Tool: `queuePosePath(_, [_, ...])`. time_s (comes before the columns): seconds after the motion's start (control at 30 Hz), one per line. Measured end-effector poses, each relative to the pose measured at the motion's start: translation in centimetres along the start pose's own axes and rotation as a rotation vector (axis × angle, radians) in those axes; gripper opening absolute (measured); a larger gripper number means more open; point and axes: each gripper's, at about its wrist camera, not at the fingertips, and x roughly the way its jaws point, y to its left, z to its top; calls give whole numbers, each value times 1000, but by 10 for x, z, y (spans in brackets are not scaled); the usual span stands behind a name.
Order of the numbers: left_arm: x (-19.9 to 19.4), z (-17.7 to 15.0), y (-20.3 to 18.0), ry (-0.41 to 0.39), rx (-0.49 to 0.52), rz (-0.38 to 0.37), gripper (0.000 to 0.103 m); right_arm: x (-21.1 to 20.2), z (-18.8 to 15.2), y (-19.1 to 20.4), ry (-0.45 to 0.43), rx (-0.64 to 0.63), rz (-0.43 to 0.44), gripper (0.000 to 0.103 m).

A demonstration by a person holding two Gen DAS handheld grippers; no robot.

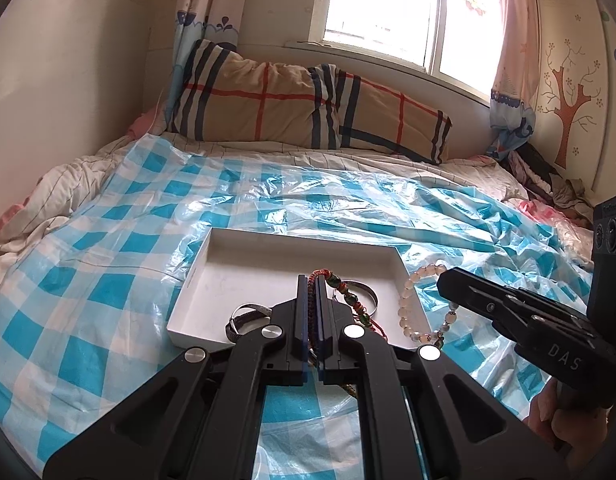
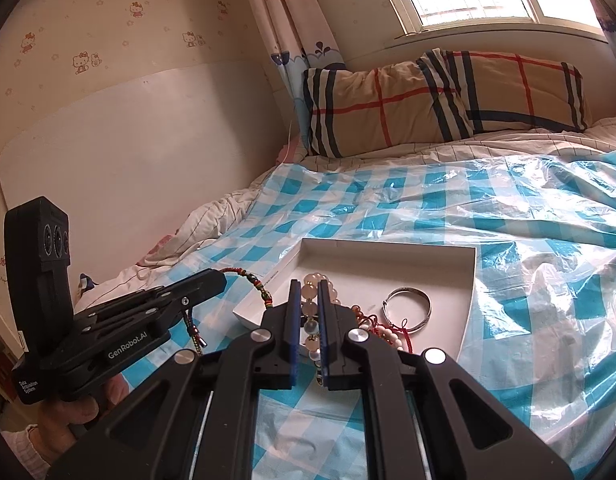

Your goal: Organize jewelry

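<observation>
- Home bedroom, prob. a child's
- Bed [image 1: 88, 184] w/ rumpled quilt, plaid pillow [image 1: 308, 108]
- Cartoon-cat wallpaper [image 2: 108, 20], tree wall sticker [image 1: 567, 112]
- Printed curtains [image 1: 204, 12] at sunlit window [image 1: 387, 8]
- Blue-check plastic sheet [image 1: 108, 260] over bedding

One shallow white rectangular tray [image 2: 469, 280]; one plain silver metal bangle [image 2: 407, 307]; one pale translucent bead bracelet [image 1: 421, 276]; one red-and-green braided cord bracelet [image 1: 343, 288]; one plaid pillow [image 1: 308, 108]; two black grippers.
</observation>
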Motion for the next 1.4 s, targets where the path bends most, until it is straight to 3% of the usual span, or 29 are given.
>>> queuePosePath(0.83, [68, 5, 12, 44, -27, 59, 3, 57, 2, -29, 44, -22, -82, 9])
queuePosePath(0.87, [73, 4, 12, 56, -27, 65, 4, 59, 1, -32, 53, -18, -88, 14])
queuePosePath(0.9, [77, 3, 12, 73, -26, 69, 4, 61, 1, -33, 57, -16, -95, 29])
queuePosePath(0.93, [79, 2, 13, 85, -29, 71, 4, 61, 0, -34, 60, -15, -98, 34])
queuePosePath(1.07, [71, -1, 14, 91, -35, 71, 6, 52, -1, -30, 64, -19, -95, 35])
queuePosePath(1.23, [52, -3, 15, 95, -40, 73, 18, 36, -3, -21, 80, -15, -100, 35])
queuePosePath(1.4, [17, -6, 12, 81, -24, 102, 44, 11, -13, -7, 115, -14, -133, 39])
